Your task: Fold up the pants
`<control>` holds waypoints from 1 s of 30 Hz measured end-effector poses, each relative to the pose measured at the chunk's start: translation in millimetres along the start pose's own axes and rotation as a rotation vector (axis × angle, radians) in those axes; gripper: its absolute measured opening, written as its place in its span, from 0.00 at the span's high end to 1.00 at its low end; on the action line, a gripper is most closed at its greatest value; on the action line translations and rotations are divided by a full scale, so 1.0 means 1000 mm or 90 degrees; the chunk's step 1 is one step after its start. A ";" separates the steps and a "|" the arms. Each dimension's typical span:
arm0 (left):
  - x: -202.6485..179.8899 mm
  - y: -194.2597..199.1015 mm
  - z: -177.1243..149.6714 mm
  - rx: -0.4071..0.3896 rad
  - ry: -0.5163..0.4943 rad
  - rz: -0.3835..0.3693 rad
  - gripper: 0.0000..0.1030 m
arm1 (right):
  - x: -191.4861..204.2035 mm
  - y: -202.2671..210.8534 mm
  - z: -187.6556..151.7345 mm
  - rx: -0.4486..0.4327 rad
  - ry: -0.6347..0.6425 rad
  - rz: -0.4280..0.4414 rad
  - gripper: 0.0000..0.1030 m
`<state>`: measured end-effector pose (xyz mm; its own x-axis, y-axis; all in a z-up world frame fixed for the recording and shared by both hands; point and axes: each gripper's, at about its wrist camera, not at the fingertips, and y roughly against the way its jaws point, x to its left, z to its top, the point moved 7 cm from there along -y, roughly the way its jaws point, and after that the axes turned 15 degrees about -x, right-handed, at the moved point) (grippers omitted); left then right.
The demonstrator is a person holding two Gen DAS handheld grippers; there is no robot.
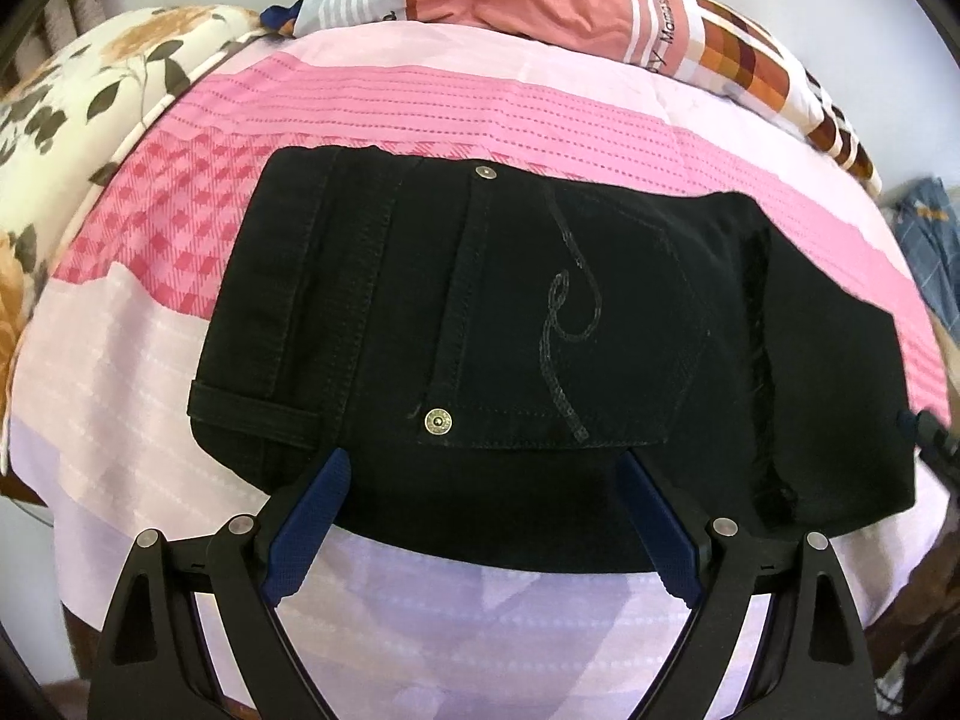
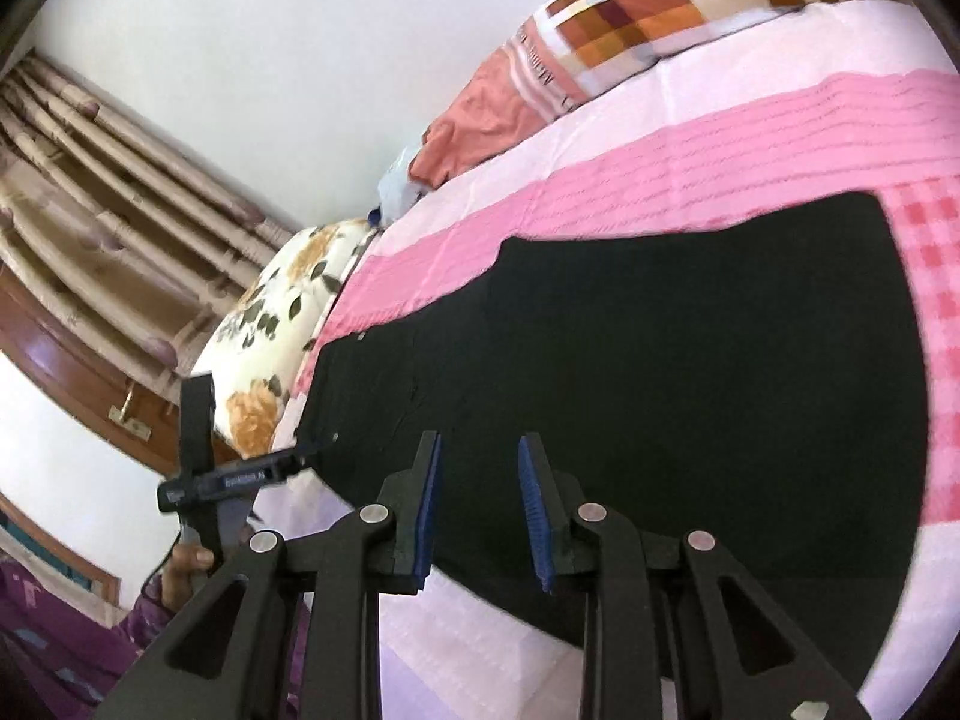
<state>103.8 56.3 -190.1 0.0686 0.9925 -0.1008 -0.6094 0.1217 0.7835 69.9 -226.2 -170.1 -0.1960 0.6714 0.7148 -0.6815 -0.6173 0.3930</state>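
Black pants lie folded flat on a pink and lilac bedspread, back pocket with rivets and a stitched swirl facing up. My left gripper is open, its blue pads at the near edge of the pants, holding nothing. In the right wrist view the pants stretch across the bed. My right gripper is open with a narrower gap, over the near edge of the pants, empty. The left gripper also shows at the pants' far left end, held by a hand.
A floral pillow lies at the bed's left. A salmon and checked pillow lies along the far edge. White wall, beige curtains and a wooden door stand beyond. Blue checked cloth sits at right.
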 end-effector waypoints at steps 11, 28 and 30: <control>0.075 0.032 0.039 -0.068 0.056 -0.015 0.12 | 0.031 -0.009 -0.013 0.033 0.086 0.006 0.74; 0.081 -0.057 0.047 0.073 -0.069 -0.300 0.12 | 0.018 -0.032 -0.023 0.051 -0.045 -0.019 0.49; 0.075 -0.061 0.051 0.076 -0.089 -0.309 0.12 | 0.020 -0.034 -0.024 0.053 -0.051 -0.024 0.45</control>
<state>186.1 123.4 -214.1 0.4305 0.8122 -0.3936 -0.3874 0.5602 0.7322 72.2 -181.7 -183.7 -0.1117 0.6623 0.7409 -0.6263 -0.6258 0.4649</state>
